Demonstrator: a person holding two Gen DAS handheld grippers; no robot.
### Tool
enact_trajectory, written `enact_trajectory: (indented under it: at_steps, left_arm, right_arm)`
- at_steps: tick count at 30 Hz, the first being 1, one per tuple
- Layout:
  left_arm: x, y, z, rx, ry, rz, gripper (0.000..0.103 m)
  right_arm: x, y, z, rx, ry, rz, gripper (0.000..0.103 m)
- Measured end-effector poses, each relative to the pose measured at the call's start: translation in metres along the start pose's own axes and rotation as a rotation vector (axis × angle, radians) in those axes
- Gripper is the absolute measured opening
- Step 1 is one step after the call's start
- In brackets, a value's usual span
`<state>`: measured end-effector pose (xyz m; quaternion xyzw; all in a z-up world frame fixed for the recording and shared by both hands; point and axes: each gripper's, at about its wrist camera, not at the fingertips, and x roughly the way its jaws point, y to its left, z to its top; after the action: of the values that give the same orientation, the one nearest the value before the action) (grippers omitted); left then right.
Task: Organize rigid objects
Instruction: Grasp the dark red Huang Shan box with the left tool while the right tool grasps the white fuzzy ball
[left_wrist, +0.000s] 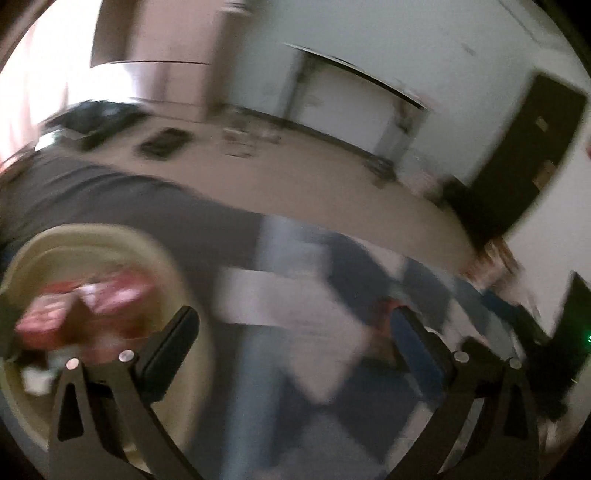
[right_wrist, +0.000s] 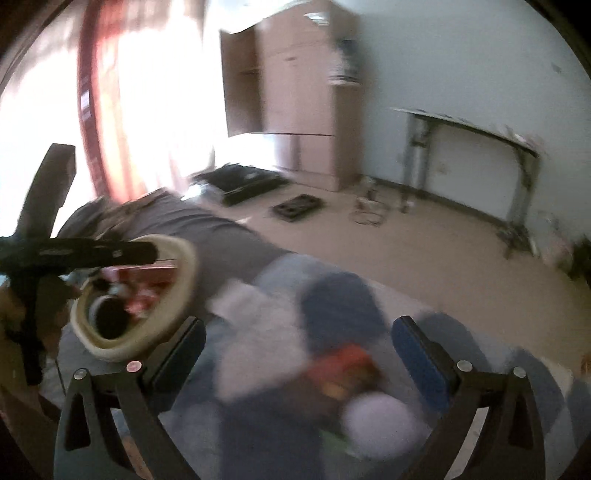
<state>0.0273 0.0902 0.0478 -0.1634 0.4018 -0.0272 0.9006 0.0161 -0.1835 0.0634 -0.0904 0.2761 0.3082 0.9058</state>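
Observation:
Both views are smeared by motion. My left gripper stands wide open with nothing between its fingers, over a blue and white patterned cloth. A cream round basket lies at the lower left of that view, with red and white items inside. My right gripper is also wide open and holds nothing. Below and between its fingers lie a blurred red and orange object and a pale round object on the cloth. The same basket shows at the left, holding red items and a dark round object.
The other gripper's black body crosses the left edge of the right wrist view, above the basket. Beyond the cloth lie a grey cover, a beige floor with black trays, a wardrobe and a metal table.

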Motion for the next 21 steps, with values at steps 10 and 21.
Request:
enact_trajectory:
  at_steps: [10,21]
  left_arm:
    - [0.089,-0.076,-0.023,0.282,0.208,0.115,0.103]
    - [0.093,-0.057,-0.026,0.251,0.229,0.147,0.103]
  right_arm:
    - [0.03,-0.045,-0.064,-0.082,0.156,0.116,0.103]
    - [0.07,-0.053,-0.067,-0.053,0.238,0.057,0.07]
